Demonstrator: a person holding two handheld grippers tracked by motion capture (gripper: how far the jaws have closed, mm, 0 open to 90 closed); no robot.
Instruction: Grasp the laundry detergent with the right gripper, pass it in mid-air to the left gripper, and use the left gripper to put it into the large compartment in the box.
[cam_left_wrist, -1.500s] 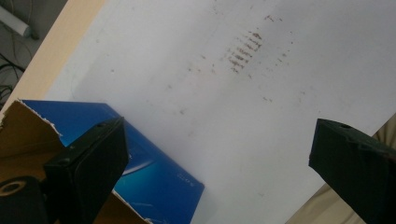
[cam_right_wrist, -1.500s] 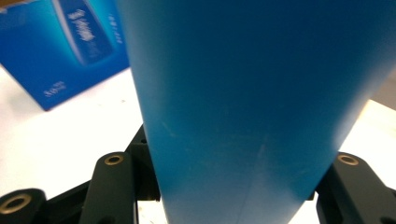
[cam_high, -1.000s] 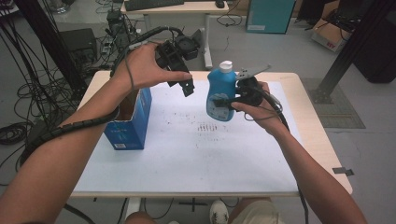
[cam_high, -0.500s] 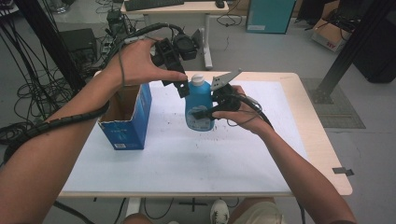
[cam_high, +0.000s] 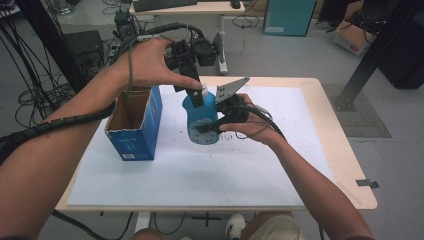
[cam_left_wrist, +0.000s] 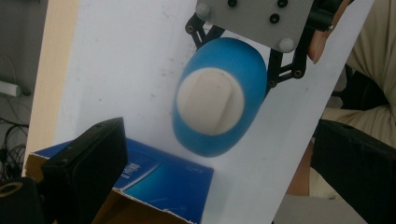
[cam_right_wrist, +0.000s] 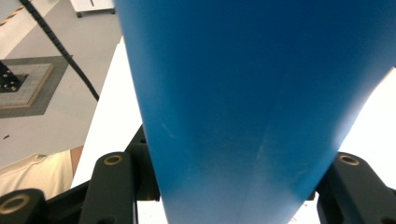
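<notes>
No text, brand or number can be made out clearly anywhere. The blue cardboard box (cam_high: 134, 131) carries a pale mark low on its front face in the high view, too small to read; in the left gripper view the box (cam_left_wrist: 159, 179) shows a fragment of whitish lettering on its blue side, half hidden behind the black jaw and blurred. The blue bottle (cam_high: 201, 120) bears a printed label on its front, with dark and pale patches but no legible words. A brown carton (cam_high: 354, 39) on the floor at the far right has a small red mark, unreadable.
</notes>
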